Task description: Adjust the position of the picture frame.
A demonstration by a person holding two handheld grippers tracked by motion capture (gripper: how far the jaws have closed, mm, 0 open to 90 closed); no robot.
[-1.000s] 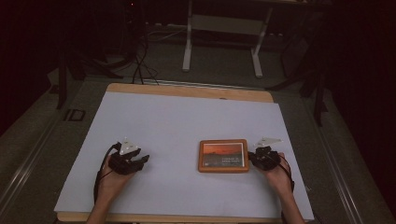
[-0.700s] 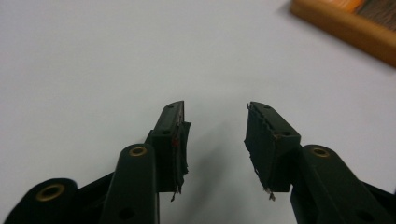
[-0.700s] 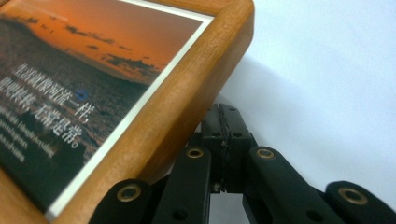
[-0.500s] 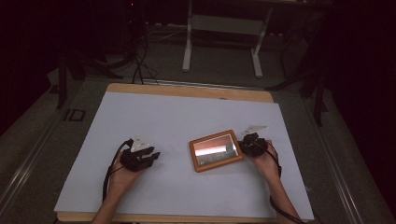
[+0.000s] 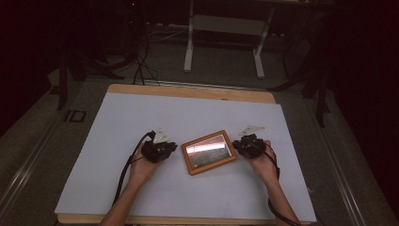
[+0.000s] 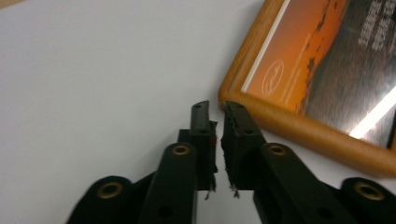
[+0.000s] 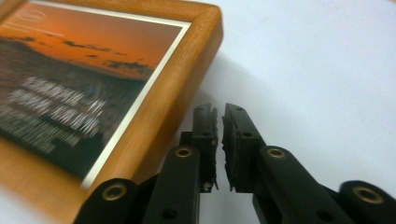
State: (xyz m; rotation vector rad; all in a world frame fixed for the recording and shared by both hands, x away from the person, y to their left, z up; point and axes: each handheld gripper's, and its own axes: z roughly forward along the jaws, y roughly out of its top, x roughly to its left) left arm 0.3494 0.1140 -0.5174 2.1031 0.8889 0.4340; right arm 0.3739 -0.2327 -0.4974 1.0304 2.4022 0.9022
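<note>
High view: the picture frame (image 5: 209, 151) lies tilted on the bench (image 5: 141, 113), left tool (image 5: 160, 149) at its nine o'clock, right tool (image 5: 248, 145) at three. Both tools' jaws are nearly closed and empty, each just beside the frame's edge.

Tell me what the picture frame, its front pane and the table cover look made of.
Picture frame: likely wood, orange-brown, smooth satin with rounded edges.
Front pane: glass or clear plastic; it mirrors a bright light streak.
Table cover: matte white sheet, paper or laminate, no glare, over a wooden board showing at the edges.
</note>
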